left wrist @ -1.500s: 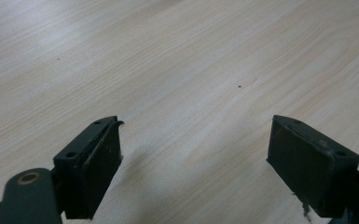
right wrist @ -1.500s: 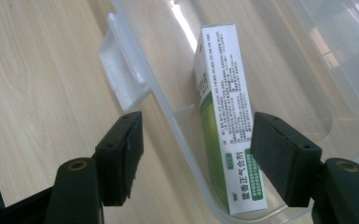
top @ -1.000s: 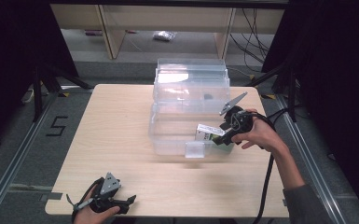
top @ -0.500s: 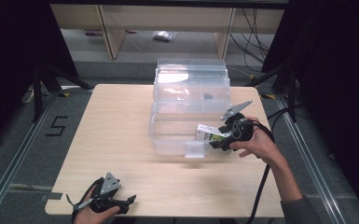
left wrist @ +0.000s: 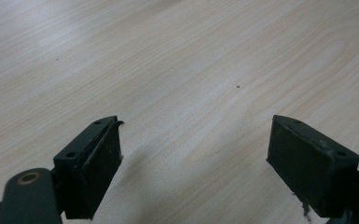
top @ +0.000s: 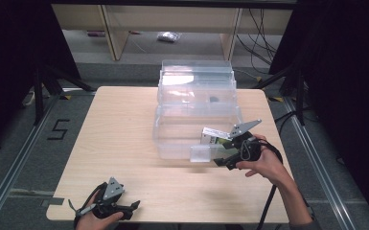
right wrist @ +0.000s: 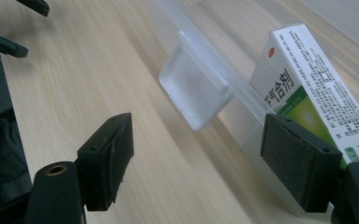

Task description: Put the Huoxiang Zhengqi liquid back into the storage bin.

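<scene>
Right gripper [top: 223,155]: jaws now spread, we see it backing off lower right.
Box [top: 214,136]: released into clear bin [top: 172,139].
Left gripper [top: 129,208]: spread, idle, lower left.

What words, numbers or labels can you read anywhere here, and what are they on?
"5": black numeral on the grey floor left of the light wooden table.
"合剂": large green characters on the white and green cardboard medicine box.
The fine print on that box is too small to read.
</scene>
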